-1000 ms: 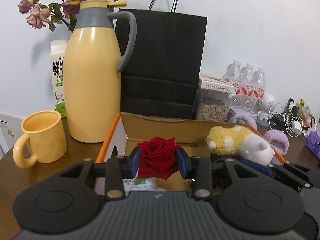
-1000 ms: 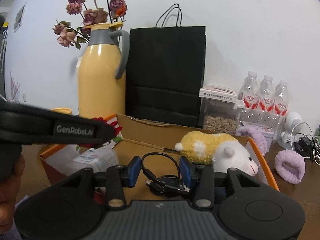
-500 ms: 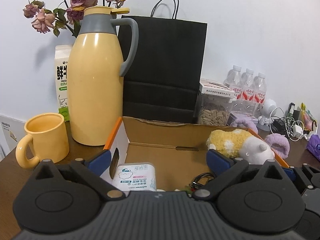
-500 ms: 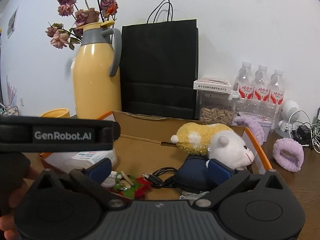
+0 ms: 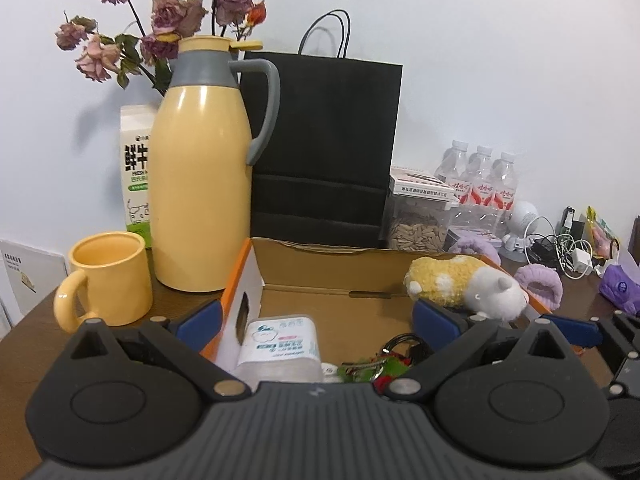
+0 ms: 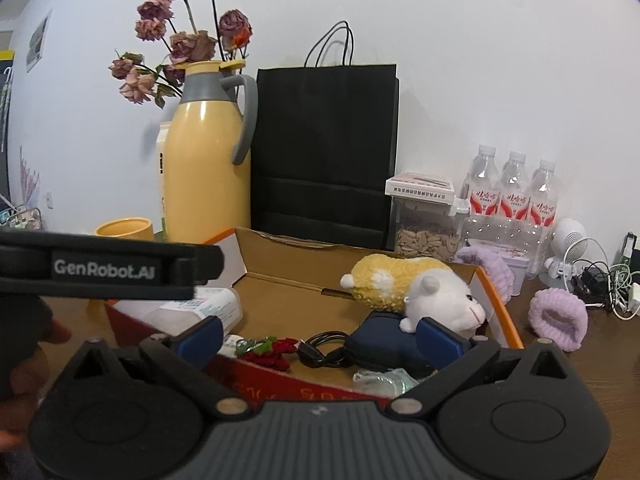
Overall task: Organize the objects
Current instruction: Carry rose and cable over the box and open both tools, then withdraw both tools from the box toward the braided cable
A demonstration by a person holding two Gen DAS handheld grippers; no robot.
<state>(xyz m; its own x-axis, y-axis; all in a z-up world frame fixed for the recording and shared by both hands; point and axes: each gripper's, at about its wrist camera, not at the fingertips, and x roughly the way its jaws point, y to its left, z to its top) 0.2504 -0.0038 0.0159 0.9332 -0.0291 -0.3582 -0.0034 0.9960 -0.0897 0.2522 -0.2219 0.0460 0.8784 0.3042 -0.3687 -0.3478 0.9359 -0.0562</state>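
Note:
An open cardboard box (image 5: pixel 340 264) (image 6: pixel 288 256) with orange edges holds a tissue pack (image 5: pixel 280 344) (image 6: pixel 208 306), a red rose (image 5: pixel 394 364) (image 6: pixel 276 350), a black cable (image 6: pixel 320 348), a dark blue pouch (image 6: pixel 380 346) and a yellow-and-white plush toy (image 5: pixel 464 286) (image 6: pixel 412 284). My left gripper (image 5: pixel 316 322) hovers open at the box's near left corner, nothing between its pads. My right gripper (image 6: pixel 320 336) is open above the near edge, over the rose and cable without touching them. The left gripper's body (image 6: pixel 104 268) crosses the right wrist view.
Behind the box stand a yellow thermos (image 5: pixel 200 184), a yellow mug (image 5: pixel 108 280), a milk carton (image 5: pixel 134 168), a black paper bag (image 5: pixel 324 152), a seed jar (image 5: pixel 418 220) and water bottles (image 5: pixel 480 184). Purple hairbands (image 6: pixel 558 318) and tangled chargers (image 5: pixel 560 248) lie right.
Both grippers went from shut to open: the left let go of the rose, the right of the cable. Both things now lie in the box, and both grippers drew back.

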